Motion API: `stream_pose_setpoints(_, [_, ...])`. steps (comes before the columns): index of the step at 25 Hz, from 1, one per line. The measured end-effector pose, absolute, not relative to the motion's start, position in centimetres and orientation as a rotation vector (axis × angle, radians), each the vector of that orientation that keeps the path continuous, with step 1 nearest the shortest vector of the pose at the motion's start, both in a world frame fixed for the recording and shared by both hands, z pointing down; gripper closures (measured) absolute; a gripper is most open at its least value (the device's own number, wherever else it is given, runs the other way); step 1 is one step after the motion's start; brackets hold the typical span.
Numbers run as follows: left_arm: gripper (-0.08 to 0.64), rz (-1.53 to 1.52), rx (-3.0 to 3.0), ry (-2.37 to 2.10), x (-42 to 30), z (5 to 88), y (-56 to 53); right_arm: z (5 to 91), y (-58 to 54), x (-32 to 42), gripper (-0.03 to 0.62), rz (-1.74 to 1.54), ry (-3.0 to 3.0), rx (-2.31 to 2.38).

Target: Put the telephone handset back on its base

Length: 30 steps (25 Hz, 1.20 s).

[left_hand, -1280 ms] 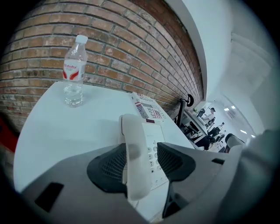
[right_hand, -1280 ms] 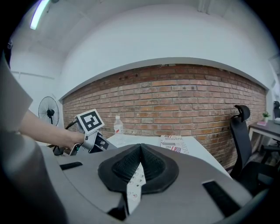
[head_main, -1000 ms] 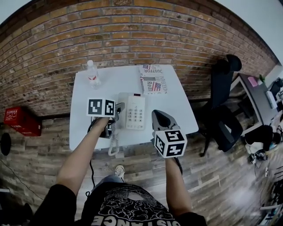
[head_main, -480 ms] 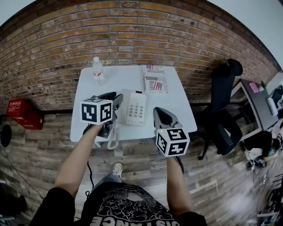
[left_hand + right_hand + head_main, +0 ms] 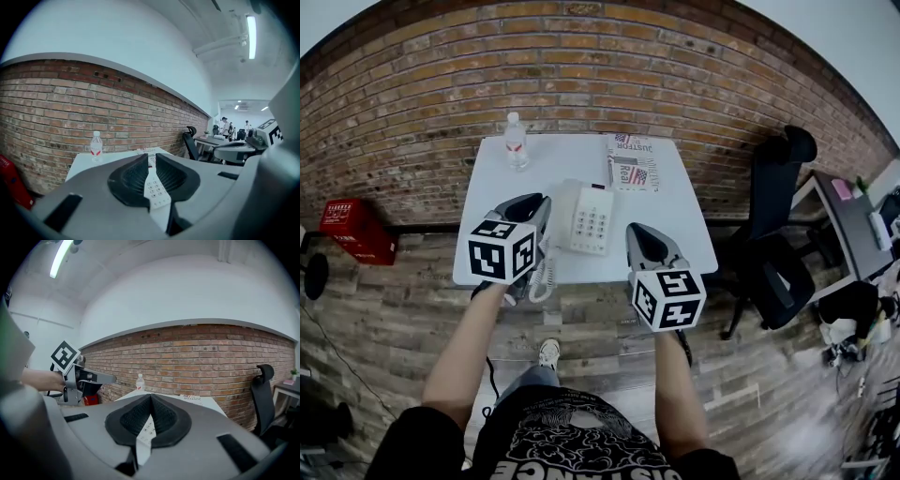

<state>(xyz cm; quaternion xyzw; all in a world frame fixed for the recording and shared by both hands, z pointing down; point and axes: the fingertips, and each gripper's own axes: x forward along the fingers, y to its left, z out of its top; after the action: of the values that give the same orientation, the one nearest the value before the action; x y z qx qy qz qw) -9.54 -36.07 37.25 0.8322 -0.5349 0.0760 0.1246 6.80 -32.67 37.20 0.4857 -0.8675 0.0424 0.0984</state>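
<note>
The white telephone base (image 5: 592, 220) sits mid-table with its keypad facing up. A white handset (image 5: 562, 212) appears to lie along the base's left side, partly hidden by my left gripper (image 5: 536, 202). Its coiled cord (image 5: 544, 275) hangs over the table's front edge. The left gripper hovers above the base's left edge. Its jaws have just been closing to a narrow slit with nothing between them; the keypad (image 5: 153, 185) shows through the gap. My right gripper (image 5: 635, 231) hangs shut and empty over the front edge, right of the base.
On the white table (image 5: 487, 202), a water bottle (image 5: 516, 141) stands at the back left and a folded newspaper (image 5: 633, 162) lies at the back right. A black office chair (image 5: 778, 216) is to the right, a red box (image 5: 347, 230) on the floor to the left.
The left gripper has risen from the table's front left, beside the base, and its jaws have narrowed. The right gripper has shifted slightly.
</note>
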Motion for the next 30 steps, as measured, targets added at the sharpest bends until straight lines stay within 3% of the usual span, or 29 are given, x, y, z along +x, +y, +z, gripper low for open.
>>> stream_pose_setpoints(5, [0.552,0.199,2.450,-1.635,-10.1,36.7,-33.9,36.7,-31.2,6.8,0.592,0.111,-2.588,1.429])
stream_pose_setpoints(30, [0.554,0.204,2.445,-1.638,-9.7,37.2,-30.9,36.2,-29.3,7.5,0.592,0.084,-2.596,1.429])
